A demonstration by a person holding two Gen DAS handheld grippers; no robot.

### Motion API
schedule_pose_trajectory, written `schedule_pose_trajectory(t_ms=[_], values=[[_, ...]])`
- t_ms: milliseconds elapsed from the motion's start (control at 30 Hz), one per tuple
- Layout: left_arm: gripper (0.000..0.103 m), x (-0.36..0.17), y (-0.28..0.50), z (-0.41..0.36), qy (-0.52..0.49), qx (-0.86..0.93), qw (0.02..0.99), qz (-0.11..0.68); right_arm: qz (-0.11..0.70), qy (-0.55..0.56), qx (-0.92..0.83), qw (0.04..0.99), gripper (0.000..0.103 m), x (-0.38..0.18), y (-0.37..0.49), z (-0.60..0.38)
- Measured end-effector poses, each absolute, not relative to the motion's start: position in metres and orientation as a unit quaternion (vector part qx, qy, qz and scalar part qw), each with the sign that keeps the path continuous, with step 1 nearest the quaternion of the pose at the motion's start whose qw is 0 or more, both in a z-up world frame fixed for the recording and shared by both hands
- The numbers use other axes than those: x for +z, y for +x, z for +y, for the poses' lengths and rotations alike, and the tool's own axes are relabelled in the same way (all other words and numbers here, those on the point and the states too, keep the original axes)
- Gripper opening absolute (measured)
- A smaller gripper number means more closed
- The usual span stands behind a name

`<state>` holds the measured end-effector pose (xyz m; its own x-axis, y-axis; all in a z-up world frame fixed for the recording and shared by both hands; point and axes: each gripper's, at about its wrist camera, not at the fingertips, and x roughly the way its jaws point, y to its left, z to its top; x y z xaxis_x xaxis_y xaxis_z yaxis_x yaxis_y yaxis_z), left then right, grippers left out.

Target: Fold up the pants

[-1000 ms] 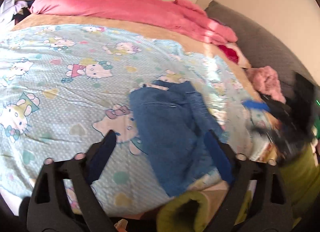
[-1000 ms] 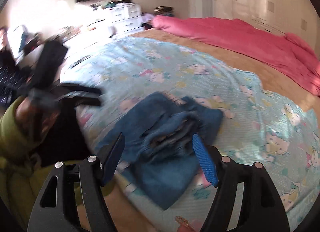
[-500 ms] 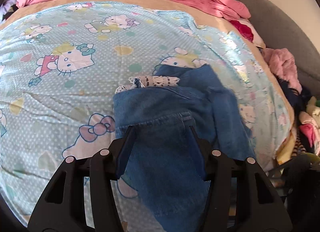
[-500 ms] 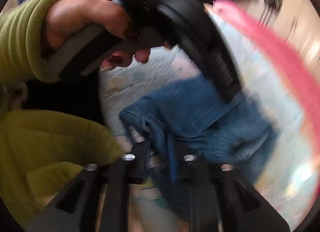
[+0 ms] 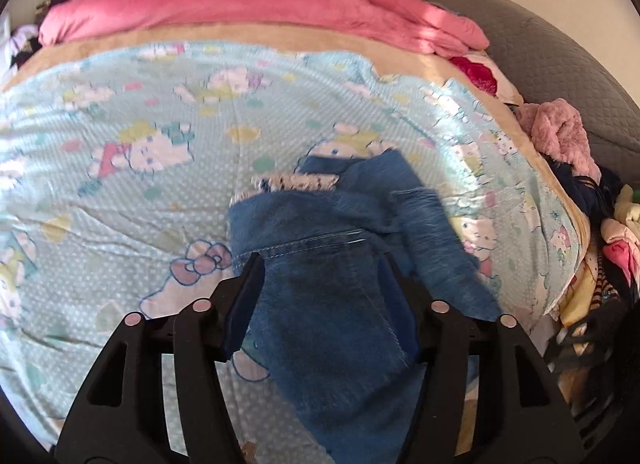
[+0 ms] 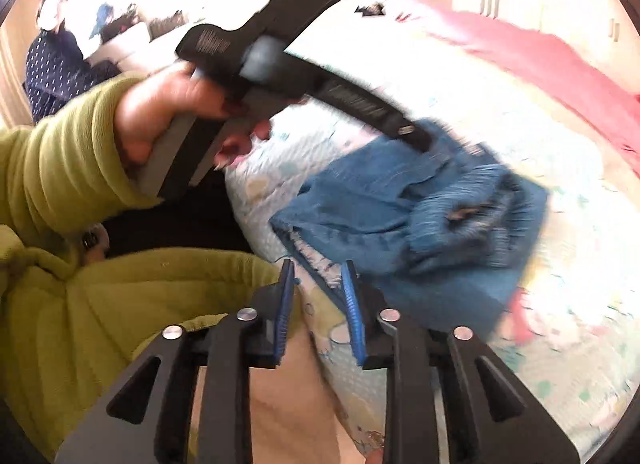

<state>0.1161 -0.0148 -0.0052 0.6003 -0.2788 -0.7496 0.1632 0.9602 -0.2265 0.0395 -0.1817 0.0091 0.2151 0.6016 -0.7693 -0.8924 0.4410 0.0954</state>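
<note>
Blue denim pants [image 5: 320, 312] lie bunched on a cartoon-cat bed sheet [image 5: 120, 152]. My left gripper [image 5: 320, 260] is down over the near part of the pants. Its jaws are opening, with denim between the fingers and the pads not pressing on it. In the right wrist view a hand in a green sleeve [image 6: 72, 160] holds the left gripper [image 6: 420, 140], tips on the pants [image 6: 380, 204]. My right gripper [image 6: 318, 268] is at the pants' near hem at the bed edge. Its jaws are opening, a little gap showing hem and sheet.
A pink duvet [image 5: 260, 0] lies across the far side of the bed. A grey padded headboard [image 5: 552, 64] and a heap of clothes [image 5: 560, 136] stand on the right. A person [image 6: 52, 60] sits in the background. A green jacket [image 6: 140, 304] is close by my right gripper.
My left gripper moved forward onto the pants and its fingers narrowed around the denim. My right gripper swung to the pants' near edge, closed, then parted a little.
</note>
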Motion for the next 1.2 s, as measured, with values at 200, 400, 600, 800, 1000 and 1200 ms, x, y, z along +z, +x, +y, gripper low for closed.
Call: schedule_pose_trajectory(t_ms=[200,400,600,800,1000,1200], values=[[0.074,0.02,0.097,-0.016,-0.054,-0.114,0.91,0.395,0.36,-0.11,0.454,0.807,0.057,0.048,0.047,-0.218],[0.09,0.037,0.083,-0.012,-0.055,-0.103,0.919,0.376,0.332,-0.052,0.4,0.853,0.085,0.068,0.068,-0.24],[0.093,0.043,0.077,-0.003,-0.055,-0.091,0.925,0.366,0.334,-0.028,0.346,0.876,0.09,0.07,0.09,-0.248],[0.093,0.033,0.083,0.003,-0.064,-0.084,0.92,0.377,0.383,-0.002,0.296,0.875,0.09,0.044,0.12,-0.253],[0.093,0.0,0.101,0.008,-0.091,-0.081,0.9,0.419,0.438,0.014,0.262,0.86,0.081,0.005,0.153,-0.252],[0.093,-0.036,0.116,-0.005,-0.11,-0.102,0.875,0.46,0.469,0.026,0.253,0.846,0.073,-0.021,0.174,-0.253]])
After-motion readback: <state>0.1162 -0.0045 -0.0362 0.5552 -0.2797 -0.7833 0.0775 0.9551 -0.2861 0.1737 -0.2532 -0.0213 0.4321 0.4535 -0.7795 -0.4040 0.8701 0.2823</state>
